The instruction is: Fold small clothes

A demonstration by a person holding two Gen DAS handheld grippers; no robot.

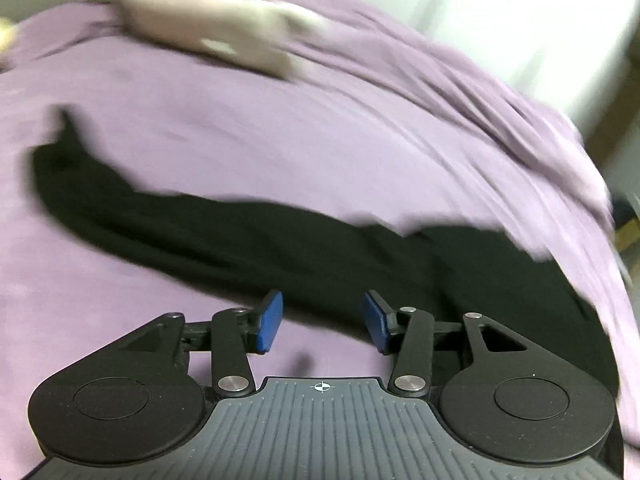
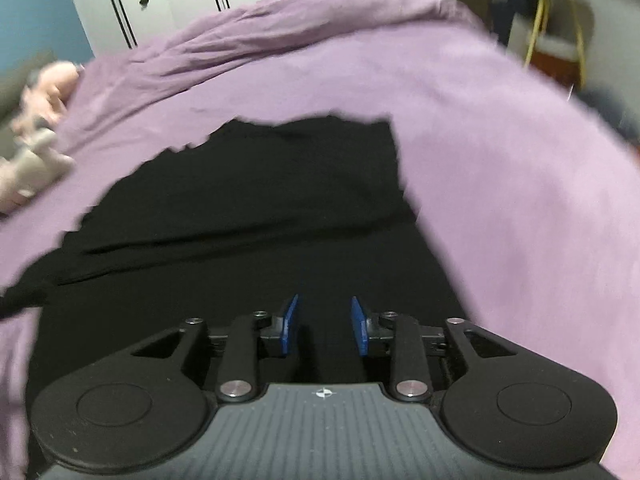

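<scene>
A black fabric garment [image 2: 256,208] lies on a purple bedsheet [image 2: 500,168]; left gripper [image 1: 323,322] and right gripper [image 2: 324,326] hover above, jaws apart, empty.

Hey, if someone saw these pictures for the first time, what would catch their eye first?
Probably the black garment spread across the purple bedspread, dark against pale. Next, the two open tools with blue pads: the right tool above the black cloth, the left tool at its edge. A blurred pale pink garment lies farther back on the bed.
</scene>
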